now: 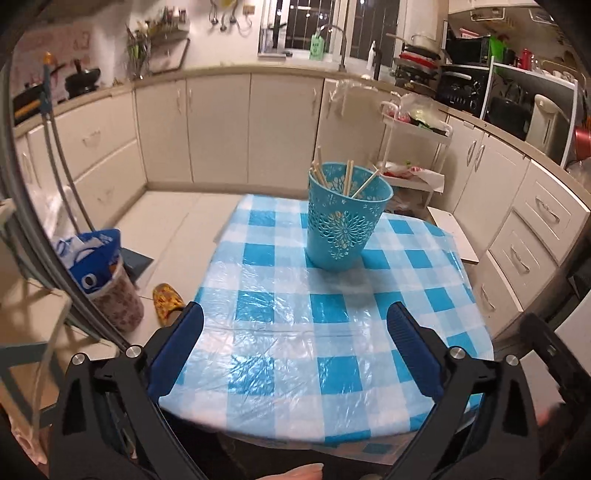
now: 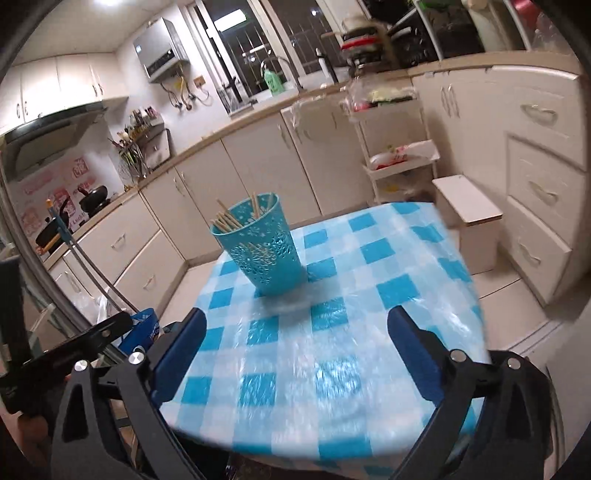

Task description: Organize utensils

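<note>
White kitchen cupboards (image 1: 218, 125) run along the back of the room, with a dark window (image 1: 306, 22) above them. On the floor at the left sits a bin (image 1: 110, 291) with a blue bag in it, and a yellow slipper (image 1: 167, 300) lies just beside it. Next comes the worktop (image 1: 295, 354), covered with a blue and white checked cloth under clear plastic. The left gripper (image 1: 295, 314) hangs over the near edge of the worktop. Its blue fingers (image 1: 181, 343) are spread wide apart and hold nothing. A blue cup (image 1: 347, 218) with flower holes stands upright near the far side of the worktop, well apart from the fingers. Wooden chopsticks (image 1: 347, 177) stand inside the cup and lean on its rim. The right gripper (image 2: 297, 317) also hangs over the near edge, fingers (image 2: 413, 354) wide apart and holding nothing. At the right a white rack (image 1: 417, 155) stands by the cupboards, and a white box (image 2: 469, 218) sits on the floor.
</note>
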The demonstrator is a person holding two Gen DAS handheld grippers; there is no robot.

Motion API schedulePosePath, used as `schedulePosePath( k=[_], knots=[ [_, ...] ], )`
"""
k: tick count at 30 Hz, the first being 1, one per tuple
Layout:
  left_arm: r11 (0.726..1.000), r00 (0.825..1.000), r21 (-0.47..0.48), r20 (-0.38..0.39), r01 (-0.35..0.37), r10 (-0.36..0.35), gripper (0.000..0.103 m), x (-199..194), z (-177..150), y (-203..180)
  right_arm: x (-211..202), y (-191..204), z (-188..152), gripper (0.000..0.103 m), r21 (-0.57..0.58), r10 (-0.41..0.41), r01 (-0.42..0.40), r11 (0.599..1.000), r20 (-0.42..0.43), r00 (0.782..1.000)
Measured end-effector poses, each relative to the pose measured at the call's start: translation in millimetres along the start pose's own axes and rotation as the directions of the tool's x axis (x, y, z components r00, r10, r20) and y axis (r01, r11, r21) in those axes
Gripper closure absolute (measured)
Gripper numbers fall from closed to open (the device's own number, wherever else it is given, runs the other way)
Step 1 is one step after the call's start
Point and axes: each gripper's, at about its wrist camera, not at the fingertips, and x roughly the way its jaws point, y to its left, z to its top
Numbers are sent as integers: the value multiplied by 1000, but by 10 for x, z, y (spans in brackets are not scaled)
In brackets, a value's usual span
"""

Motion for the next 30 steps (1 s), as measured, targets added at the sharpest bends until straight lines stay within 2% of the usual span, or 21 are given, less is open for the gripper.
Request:
schedulePosePath(
  k=[4, 8, 10, 13, 17, 18, 19, 23, 25, 30],
  knots=[
    [999, 999, -35, 36, 20, -19, 7, -306, -104, -12, -294, 223, -6, 7, -121, 6, 2, 993, 69, 998],
    [1000, 999, -13, 51, -5, 6, 7, -459, -153, -29, -129, 201, 11, 7, -109, -8, 13, 994, 42, 999],
    [1000, 998, 2, 56, -17, 17, 7, -482, -177, -23, 128, 145, 40, 7, -126, -45, 48, 991, 33, 998],
    [999, 998, 8, 53, -37, 37, 7, -428, -186, -5, 721, -73, 136, 7, -111, -120, 115, 987, -40, 992],
    [998, 996, 11, 68, -63, 63, 7, -390, -153, 38, 1574, -425, 261, 7, -97, -240, 227, 969, -150, 959],
    [997, 994, 11, 80, -73, 72, 7, -391, -135, 49, 1673, -488, 292, 7, -84, -270, 259, 962, -171, 948],
    [997, 992, 11, 96, -80, 79, 7, -400, -111, 70, 1678, -531, 319, 7, -52, -265, 260, 964, -174, 948],
    [996, 988, 8, 131, -85, 83, 7, -385, -21, 113, 1251, -407, 437, 7, 32, -169, 172, 985, -84, 982],
    [997, 989, 10, 127, -79, 78, 7, -365, 20, 93, 872, -229, 462, 7, 51, -103, 105, 993, -54, 993],
    [997, 994, 23, 93, -68, 66, 7, -449, -16, -34, -197, 358, 368, 7, 2, 16, -16, 1000, -22, 1000]
  ],
)
